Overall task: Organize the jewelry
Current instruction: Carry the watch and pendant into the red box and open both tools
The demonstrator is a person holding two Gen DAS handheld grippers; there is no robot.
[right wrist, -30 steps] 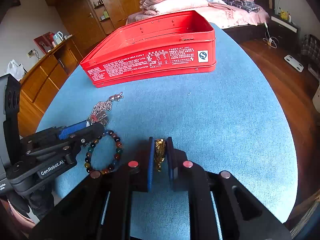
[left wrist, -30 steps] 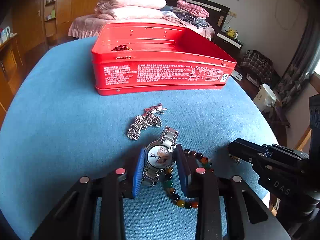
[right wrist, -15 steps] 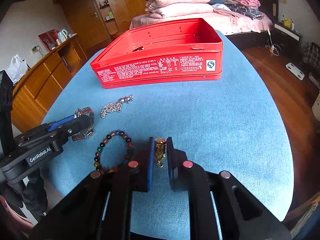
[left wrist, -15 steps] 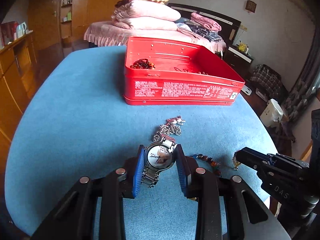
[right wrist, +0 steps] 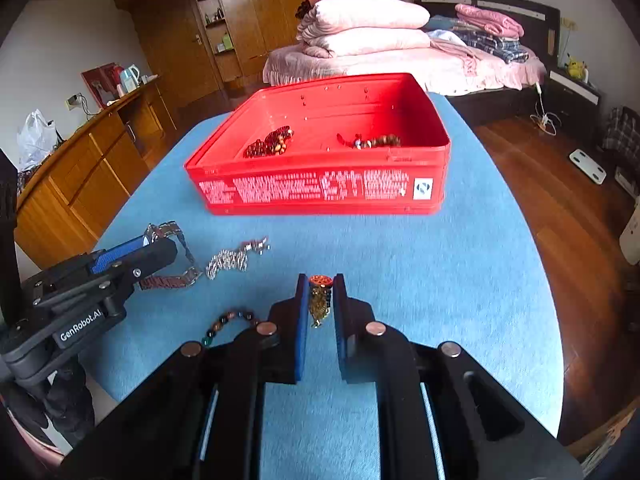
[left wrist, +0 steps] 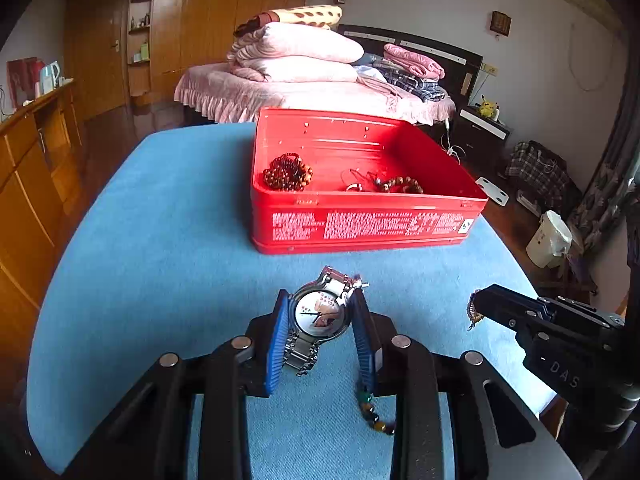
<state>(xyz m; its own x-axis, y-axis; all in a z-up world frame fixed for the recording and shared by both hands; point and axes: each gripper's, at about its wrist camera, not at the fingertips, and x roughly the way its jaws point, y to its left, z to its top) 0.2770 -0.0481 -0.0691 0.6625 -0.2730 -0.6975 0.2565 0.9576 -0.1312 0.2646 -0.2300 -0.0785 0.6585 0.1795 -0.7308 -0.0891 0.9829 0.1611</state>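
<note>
My left gripper [left wrist: 320, 316] is shut on a silver wristwatch [left wrist: 319, 314] and holds it above the blue table [left wrist: 160, 240]. My right gripper [right wrist: 319, 300] is shut on a small gold pendant [right wrist: 319, 300], also lifted. The open red tin box [left wrist: 360, 224] stands ahead in both views [right wrist: 320, 188] and holds brown bead bracelets [left wrist: 287, 172]. A silver chain [right wrist: 232, 258] and a multicoloured bead bracelet [right wrist: 228, 322] lie on the table between the grippers. The left gripper with the watch shows in the right wrist view [right wrist: 160, 252].
The table's right edge [right wrist: 532, 280] drops to a wooden floor. A wooden cabinet [right wrist: 80, 168] runs along the left. A bed with folded quilts [left wrist: 300, 60] stands behind the table.
Both grippers have risen and moved toward the red box with the watch and pendant held. The box's inside shows more now; the chain and bead bracelet stay on the table.
</note>
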